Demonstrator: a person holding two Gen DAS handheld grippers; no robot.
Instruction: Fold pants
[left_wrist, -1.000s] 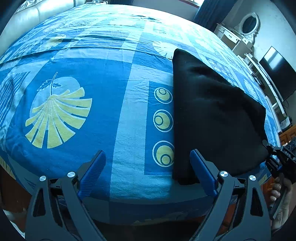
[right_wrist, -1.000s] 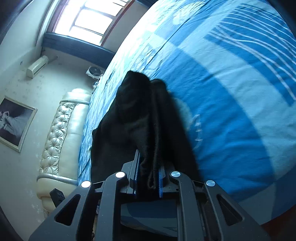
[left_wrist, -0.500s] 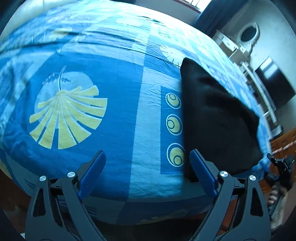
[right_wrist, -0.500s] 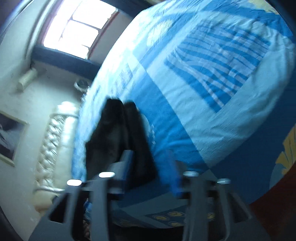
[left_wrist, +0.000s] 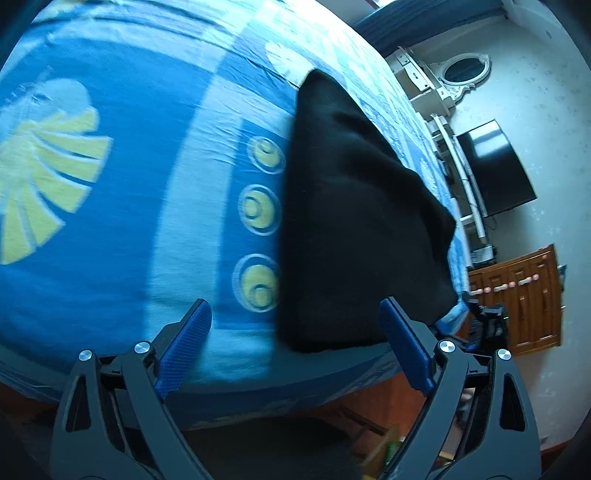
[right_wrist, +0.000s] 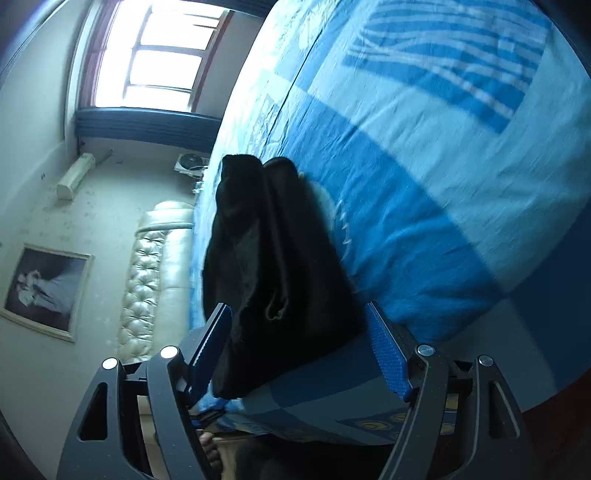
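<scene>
right tongs (right_wrist: 297, 350) opening around black pants (right_wrist: 273, 266) on bed (right_wrist: 424, 184), left tongs (left_wrist: 295, 347) apart

There are no words, numbers or brand names to read anywhere. The bed cover (left_wrist: 177, 192) has only shapes on it, yellow fans and circles. The framed picture (right_wrist: 44, 291) on the wall beside the bed has no writing either.
</scene>
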